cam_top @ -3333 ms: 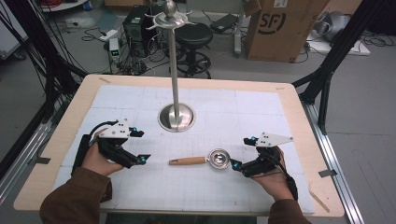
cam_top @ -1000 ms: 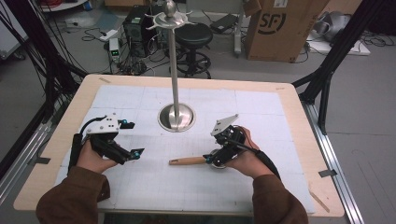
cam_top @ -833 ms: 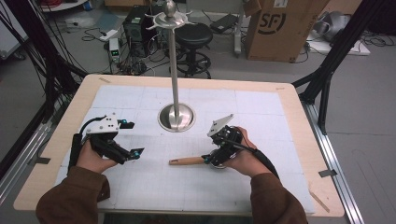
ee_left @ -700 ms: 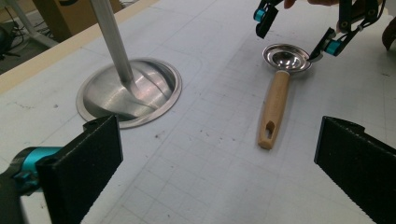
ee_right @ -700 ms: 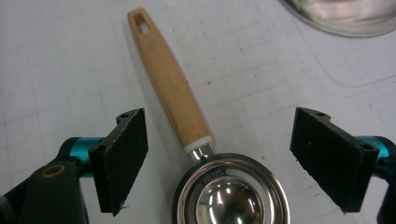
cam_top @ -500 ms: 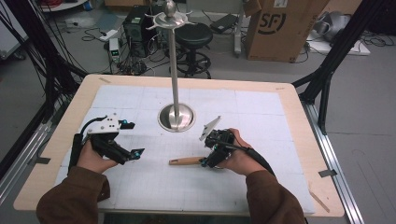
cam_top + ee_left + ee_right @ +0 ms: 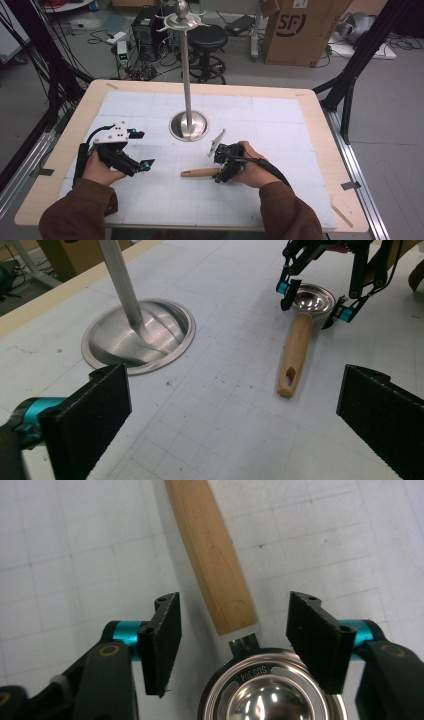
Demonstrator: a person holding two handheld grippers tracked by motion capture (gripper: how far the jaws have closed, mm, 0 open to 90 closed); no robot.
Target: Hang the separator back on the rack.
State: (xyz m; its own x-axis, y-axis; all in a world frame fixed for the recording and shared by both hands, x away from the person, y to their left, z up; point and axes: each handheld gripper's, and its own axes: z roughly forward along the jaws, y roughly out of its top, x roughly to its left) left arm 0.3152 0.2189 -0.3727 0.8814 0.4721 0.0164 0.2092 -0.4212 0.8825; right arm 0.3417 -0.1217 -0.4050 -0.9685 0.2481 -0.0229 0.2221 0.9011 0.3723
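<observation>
A scoop with a wooden handle (image 7: pixel 199 173) (image 7: pixel 210 555) and a steel bowl (image 7: pixel 272 695) (image 7: pixel 312 297) lies flat on the white gridded mat. My right gripper (image 7: pixel 220 172) (image 7: pixel 232 630) is open and tilted down over it. Its jaws stand on either side of the neck where handle meets bowl, with a gap on each side. My left gripper (image 7: pixel 143 148) (image 7: pixel 230 410) is open and holds nothing, low over the mat at the left, pointing toward the scoop. The right gripper (image 7: pixel 314 304) also appears in the left gripper view, hanging over the bowl.
A steel stand with a round dished base (image 7: pixel 188 125) (image 7: pixel 137 337) and a tall pole (image 7: pixel 186 75) topped by hooks rises behind the scoop, mid-table. The mat (image 7: pixel 280 125) lies on a wooden tabletop (image 7: pixel 320 130). Cables, a stool and a cardboard box sit on the floor beyond.
My right gripper has come from the right side of the table to the scoop, tipped downward and settled with its jaws around the neck. The left gripper has barely shifted.
</observation>
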